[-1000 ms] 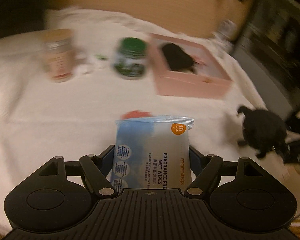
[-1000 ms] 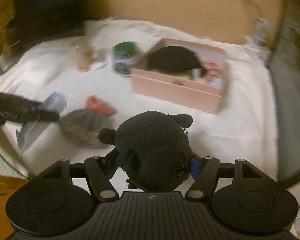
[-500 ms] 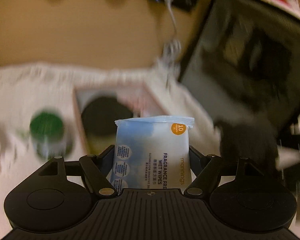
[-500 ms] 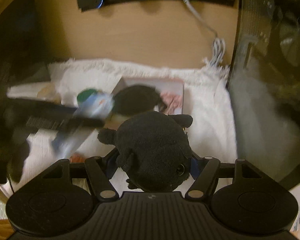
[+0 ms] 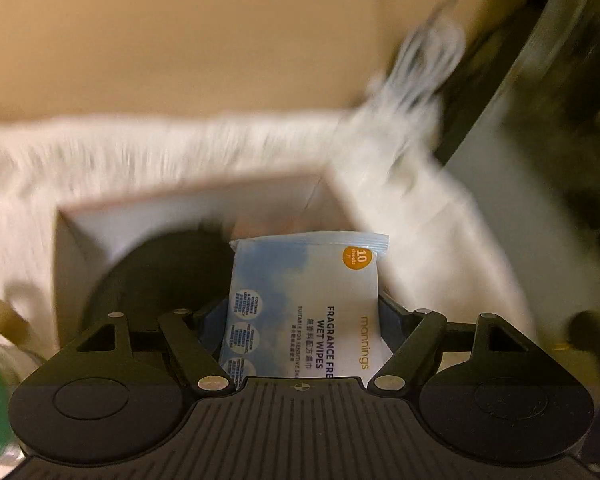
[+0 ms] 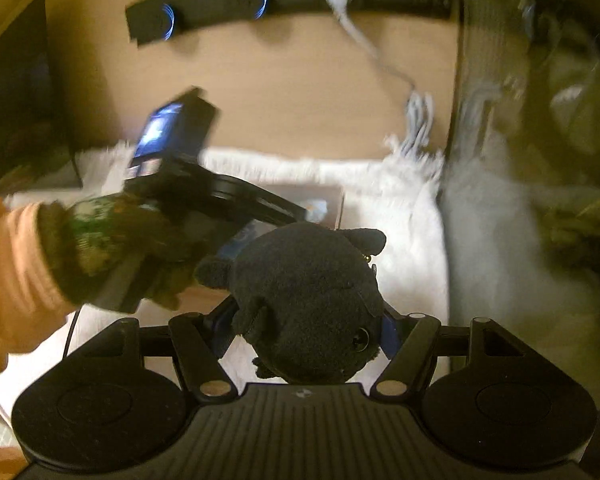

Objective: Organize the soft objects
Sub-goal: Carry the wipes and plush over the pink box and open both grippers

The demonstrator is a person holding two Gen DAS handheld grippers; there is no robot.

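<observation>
White fringed cloth [image 5: 452, 240] covers the desk in front of a tan wall, and on it sits an open pink box [image 5: 66, 248] with a round dark shape [image 5: 156, 276] already inside. Both views are blurred. The left claw [image 5: 304, 316] pinches a pale blue pack of wet wipes [image 5: 300, 292] by its sides, the pack standing upright between the pads and hanging over the open box. From the right wrist view, a hand in a patterned glove [image 6: 112, 248] with an orange sleeve carries that left tool across the frame, over the box. The right claw [image 6: 306, 328] pinches a black plush toy [image 6: 308, 300], which bulges out above the pads and hangs near the box, over the white cloth. Both items look ready to go into the box. The risk seems to be crowding: two tools close together above one small box could knock each other, and the springy plush might bounce off the dark shape or catch the box rim and tumble back onto the cloth if let go too high or off centre.
</observation>
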